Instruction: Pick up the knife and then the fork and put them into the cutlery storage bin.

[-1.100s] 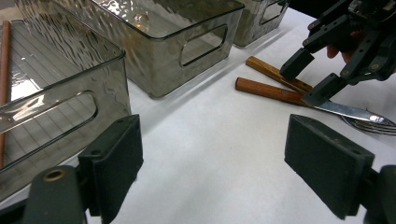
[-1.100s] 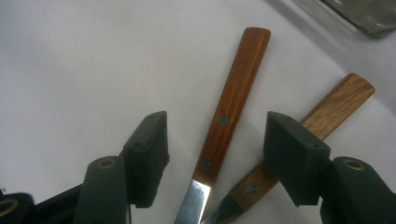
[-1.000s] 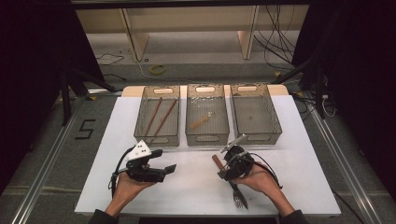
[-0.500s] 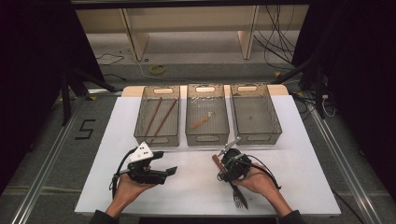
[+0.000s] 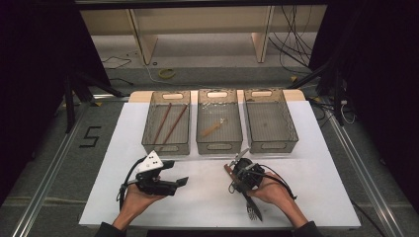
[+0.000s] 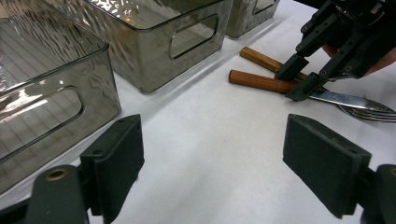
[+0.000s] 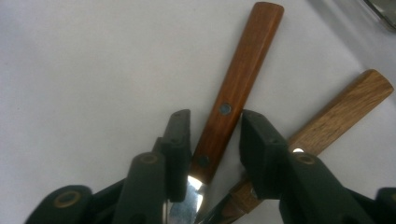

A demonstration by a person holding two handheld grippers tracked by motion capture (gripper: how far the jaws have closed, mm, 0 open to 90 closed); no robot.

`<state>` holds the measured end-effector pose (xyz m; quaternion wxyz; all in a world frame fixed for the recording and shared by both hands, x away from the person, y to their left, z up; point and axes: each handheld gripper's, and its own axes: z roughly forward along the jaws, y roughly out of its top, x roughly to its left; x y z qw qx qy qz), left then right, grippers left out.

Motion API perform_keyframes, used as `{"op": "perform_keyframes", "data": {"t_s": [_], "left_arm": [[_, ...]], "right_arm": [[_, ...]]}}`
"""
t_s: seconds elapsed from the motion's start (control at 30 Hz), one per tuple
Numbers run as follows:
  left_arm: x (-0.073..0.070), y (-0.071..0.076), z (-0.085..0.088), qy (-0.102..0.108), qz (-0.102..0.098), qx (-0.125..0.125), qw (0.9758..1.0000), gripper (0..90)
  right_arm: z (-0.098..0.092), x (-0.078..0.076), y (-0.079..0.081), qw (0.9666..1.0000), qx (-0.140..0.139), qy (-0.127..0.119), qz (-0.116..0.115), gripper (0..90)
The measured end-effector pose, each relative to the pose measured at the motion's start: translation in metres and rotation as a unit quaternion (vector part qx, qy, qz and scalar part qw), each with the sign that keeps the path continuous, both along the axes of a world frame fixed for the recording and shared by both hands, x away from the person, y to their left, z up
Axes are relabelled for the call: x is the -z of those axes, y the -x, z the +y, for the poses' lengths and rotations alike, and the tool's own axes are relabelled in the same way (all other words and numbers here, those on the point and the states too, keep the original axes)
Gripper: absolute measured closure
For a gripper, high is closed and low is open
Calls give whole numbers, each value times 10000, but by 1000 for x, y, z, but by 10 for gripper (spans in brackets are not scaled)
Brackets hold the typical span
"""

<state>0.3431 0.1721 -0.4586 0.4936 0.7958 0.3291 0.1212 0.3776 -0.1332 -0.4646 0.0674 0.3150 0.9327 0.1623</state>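
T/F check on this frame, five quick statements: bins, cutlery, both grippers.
1. Three bins stand in a row. True.
2. The right gripper straddles a wooden-handled utensil; its jaws have just been closing. True.
3. The left gripper holds a fork. False: its jaws are open, nothing between them.
4. The left bin holds two thin sticks. True.
5. The cutlery lies in the right-hand bin. False: it lies on the white table.
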Motion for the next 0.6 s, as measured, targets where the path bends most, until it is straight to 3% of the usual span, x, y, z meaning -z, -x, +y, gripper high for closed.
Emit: {"op": "perform_keyframes", "data": {"t_s": [0.37,0.6], "left_arm": [[1,0,0,-15,3,6,10000,203],[2,-1,1,-19,5,9,10000,207]], "right_arm": [[3,-2,-4,9999,-10,34,139,770],[3,-3,-6,9999,-26,23,156,775]]}}
